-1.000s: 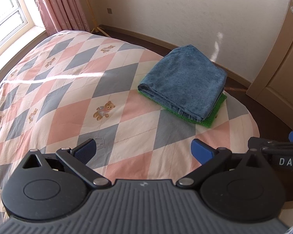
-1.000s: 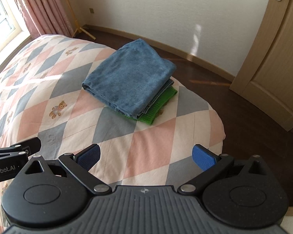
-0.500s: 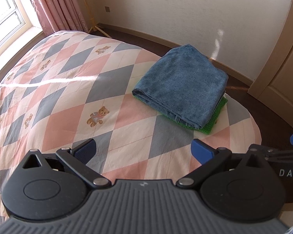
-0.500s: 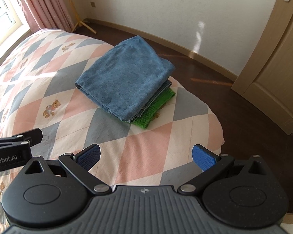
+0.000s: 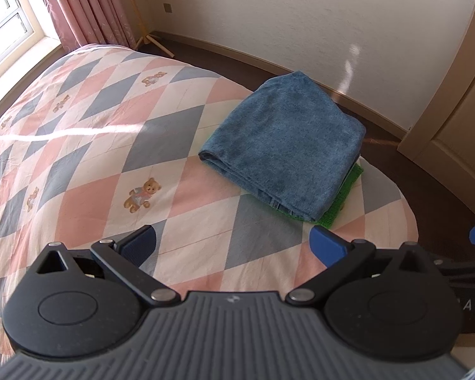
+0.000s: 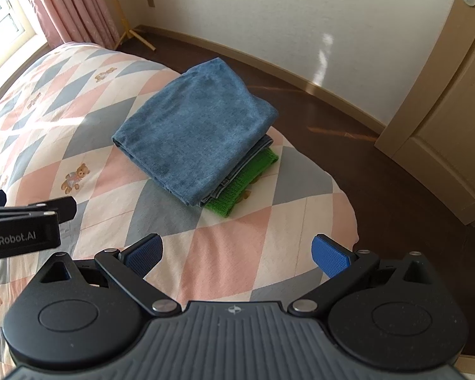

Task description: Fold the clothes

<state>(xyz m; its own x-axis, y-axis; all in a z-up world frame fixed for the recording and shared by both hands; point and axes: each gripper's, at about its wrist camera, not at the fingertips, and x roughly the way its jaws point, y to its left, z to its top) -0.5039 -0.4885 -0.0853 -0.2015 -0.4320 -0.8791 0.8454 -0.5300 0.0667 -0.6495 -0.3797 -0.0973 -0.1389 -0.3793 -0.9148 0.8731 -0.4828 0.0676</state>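
A folded blue denim garment (image 5: 288, 148) lies on top of a folded green knit (image 5: 345, 196) near the bed's far right corner; the stack also shows in the right wrist view, blue denim (image 6: 196, 136) over green knit (image 6: 247, 180). My left gripper (image 5: 234, 247) is open and empty, held above the quilt short of the stack. My right gripper (image 6: 237, 253) is open and empty, also short of the stack. The left gripper's body shows at the left edge of the right wrist view (image 6: 22, 221).
The bed carries a diamond-patterned pink, grey and white quilt (image 5: 88, 158) with teddy bears. Dark wood floor (image 6: 380, 174) lies beyond the bed's right edge. A wooden door (image 6: 452, 104) stands at the right, pink curtains (image 5: 85, 6) and a window at the far left.
Both grippers have drawn back and swung slightly, so the stack sits a little farther off and more to the left in view. The clothes have not moved. Both grippers stay open.
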